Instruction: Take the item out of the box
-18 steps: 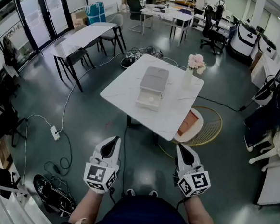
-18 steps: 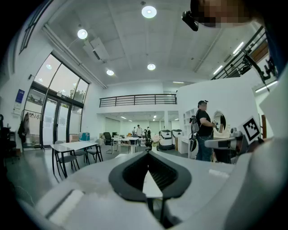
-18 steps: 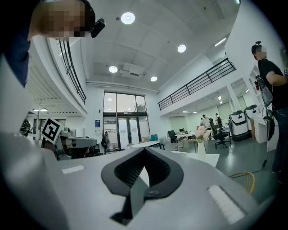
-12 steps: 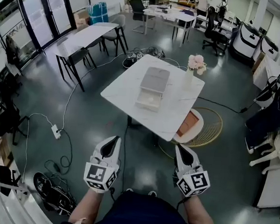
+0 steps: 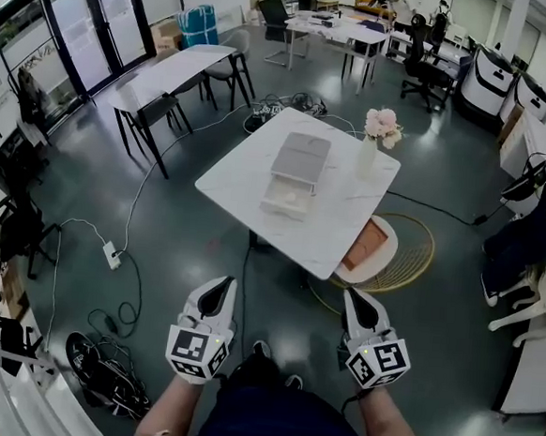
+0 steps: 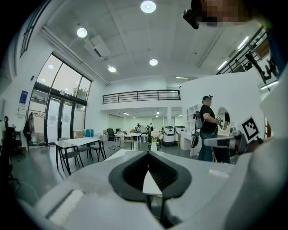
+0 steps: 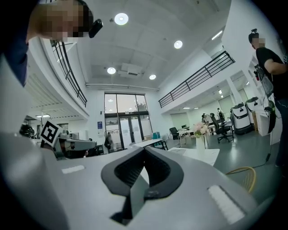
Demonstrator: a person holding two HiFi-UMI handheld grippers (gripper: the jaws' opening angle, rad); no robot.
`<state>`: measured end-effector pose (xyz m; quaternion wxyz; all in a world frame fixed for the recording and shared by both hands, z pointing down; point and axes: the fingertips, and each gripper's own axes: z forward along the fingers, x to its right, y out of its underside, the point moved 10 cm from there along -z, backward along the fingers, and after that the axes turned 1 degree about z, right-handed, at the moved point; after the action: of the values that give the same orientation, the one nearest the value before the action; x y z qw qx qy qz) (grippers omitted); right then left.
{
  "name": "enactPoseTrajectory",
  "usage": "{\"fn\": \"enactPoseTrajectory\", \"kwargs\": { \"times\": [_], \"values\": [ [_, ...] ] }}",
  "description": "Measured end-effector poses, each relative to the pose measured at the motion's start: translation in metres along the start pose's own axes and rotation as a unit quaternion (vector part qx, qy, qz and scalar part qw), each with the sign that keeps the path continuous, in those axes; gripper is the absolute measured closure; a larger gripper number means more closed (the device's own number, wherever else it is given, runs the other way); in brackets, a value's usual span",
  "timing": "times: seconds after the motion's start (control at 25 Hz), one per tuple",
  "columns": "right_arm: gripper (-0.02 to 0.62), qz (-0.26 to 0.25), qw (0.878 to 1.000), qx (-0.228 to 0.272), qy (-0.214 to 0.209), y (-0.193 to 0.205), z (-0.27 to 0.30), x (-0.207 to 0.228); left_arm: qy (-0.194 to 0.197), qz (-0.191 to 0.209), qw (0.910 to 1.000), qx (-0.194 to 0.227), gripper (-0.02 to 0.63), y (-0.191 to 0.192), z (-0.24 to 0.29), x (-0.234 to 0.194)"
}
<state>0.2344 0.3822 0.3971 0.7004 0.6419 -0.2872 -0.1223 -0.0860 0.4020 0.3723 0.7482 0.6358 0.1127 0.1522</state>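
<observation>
– At the middle of the worktop (image 5: 244, 168) lies the box (image 5: 301, 156), its tray (image 5: 276, 203) pulled out toward the near edge. Is the item in it?

– Yes, the item (image 5: 293, 198) is a small pale thing sitting in the tray; I can't tell what it is from this far off.

– And the jaws?

– Left gripper (image 5: 226, 280) and right gripper (image 5: 352, 292) both have their jaws pressed together with nothing between them, and each gripper view shows the same: tips meeting, empty.

– What could go wrong from here?

– I'd say three things. Jaws brought in closed would shove the item or the light tray rather than grip it. The vase (image 5: 367, 154) stands near the box toward the right corner, so a wide swing of the right gripper could tip it. And a cable (image 5: 135, 197) trails over the floor off the left corner, which could catch a foot on the way in.

– How are the hands held?

– Low in front of the body, side by side, about level, both pointing at the worktop and well apart from it
</observation>
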Motion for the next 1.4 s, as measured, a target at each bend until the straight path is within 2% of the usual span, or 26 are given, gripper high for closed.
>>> {"fn": "enactPoseTrajectory", "kwargs": {
  "times": [0.32,0.6,0.88,1.08,1.4],
  "values": [
    [0.594,0.009,1.0,-0.012,0.007,0.002,0.045,0.022,0.0,-0.001,1.0,-0.005,0.604,0.001,0.044,-0.029],
    [0.594,-0.003,1.0,-0.017,0.015,-0.009,0.113,0.042,-0.006,-0.006,1.0,0.001,0.604,-0.006,0.099,-0.081],
    [0.594,-0.04,0.999,-0.017,0.028,-0.031,0.192,0.056,-0.005,0.002,0.9998,0.02,0.604,-0.023,0.156,-0.141],
    [0.593,-0.066,0.997,-0.013,0.03,-0.041,0.241,0.06,-0.005,0.001,0.9995,0.031,0.604,-0.021,0.185,-0.178],
    [0.594,-0.048,0.998,-0.022,0.025,-0.035,0.289,0.058,-0.004,-0.009,0.9999,0.009,0.604,-0.008,0.217,-0.209]
  ]
}}
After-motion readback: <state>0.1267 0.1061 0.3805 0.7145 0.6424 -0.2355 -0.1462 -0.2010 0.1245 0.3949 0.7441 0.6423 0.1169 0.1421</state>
